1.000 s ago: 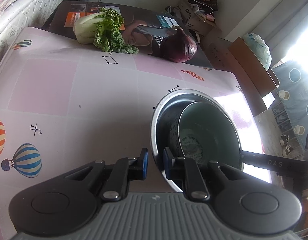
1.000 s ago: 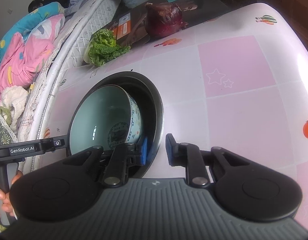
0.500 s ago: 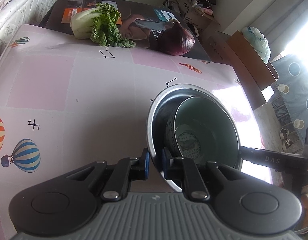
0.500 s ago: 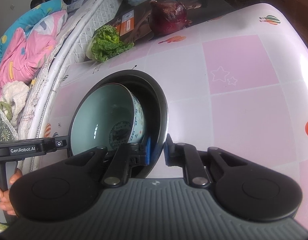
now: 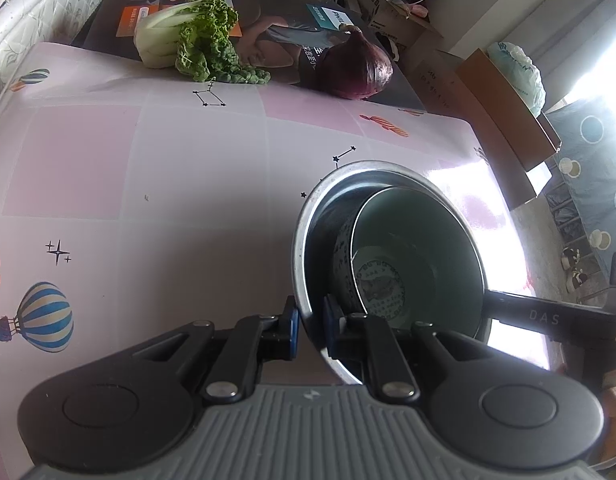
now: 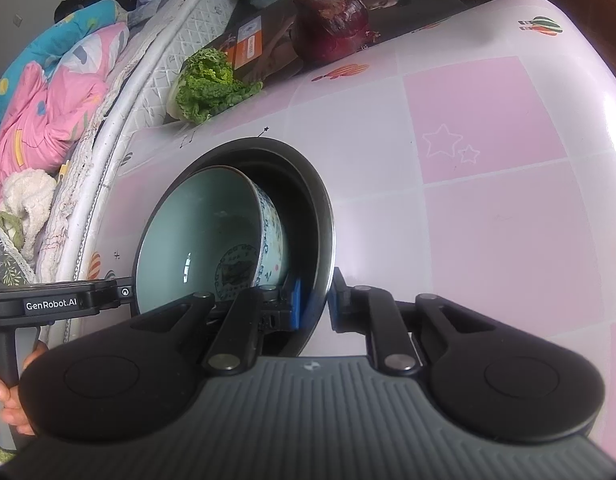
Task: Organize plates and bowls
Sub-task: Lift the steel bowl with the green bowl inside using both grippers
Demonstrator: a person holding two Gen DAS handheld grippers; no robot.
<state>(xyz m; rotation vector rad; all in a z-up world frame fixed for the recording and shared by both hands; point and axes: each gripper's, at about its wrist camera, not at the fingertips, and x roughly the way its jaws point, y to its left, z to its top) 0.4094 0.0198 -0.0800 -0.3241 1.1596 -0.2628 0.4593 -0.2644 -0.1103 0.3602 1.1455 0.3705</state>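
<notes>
A steel bowl is held tilted over the pink table, with a pale green ceramic bowl with blue patterning nested inside it. My left gripper is shut on the steel bowl's near-left rim, one pad inside and one outside. My right gripper is shut on the opposite rim in the same way. Each gripper shows at the edge of the other's view, held by a hand.
At the table's far edge lie a leafy cabbage and a red onion on a dark printed box. A mattress and bedding run along one side. Cardboard boxes stand on the floor beyond.
Both grippers closed onto the steel bowl's rim; a second ago their pads stood slightly apart around it. The bowls have tipped and risen a little.
</notes>
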